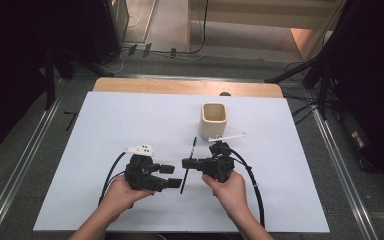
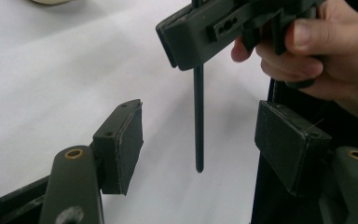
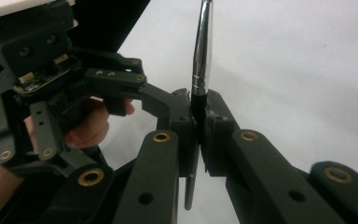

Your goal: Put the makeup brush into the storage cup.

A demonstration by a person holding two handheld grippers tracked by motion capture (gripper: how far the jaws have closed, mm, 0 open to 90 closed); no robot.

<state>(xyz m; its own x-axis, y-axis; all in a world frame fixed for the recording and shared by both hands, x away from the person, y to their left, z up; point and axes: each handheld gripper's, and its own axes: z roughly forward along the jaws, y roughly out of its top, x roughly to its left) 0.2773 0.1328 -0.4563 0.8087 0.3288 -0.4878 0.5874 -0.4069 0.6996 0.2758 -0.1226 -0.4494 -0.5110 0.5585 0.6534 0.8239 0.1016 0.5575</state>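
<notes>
High view: right tool (image 1: pixel 186 163) clamped on a black pen (image 1: pixel 188 165), held off the white desk (image 1: pixel 105 120) near centre, just right of the left tool (image 1: pixel 171 176), spread wide. Beige cup (image 1: pixel 214 120) farther back, well apart.

**Count of things on the table**

One pen (image 1: pixel 188 165): a slim black one with a shiny metal section, seen in the right gripper view.

One cup (image 1: pixel 214 120): cream-coloured, with squarish sides.

Two grippers: the left gripper (image 1: pixel 172 176) and the right gripper (image 1: pixel 186 163), one in each of the person's hands.

Two hands: the left hand (image 1: pixel 121 194) and the right hand (image 1: pixel 228 187).

Two cables, one trailing from each gripper.

One table (image 1: pixel 105 130) with a white top and a strip of wood along its far edge.
</notes>
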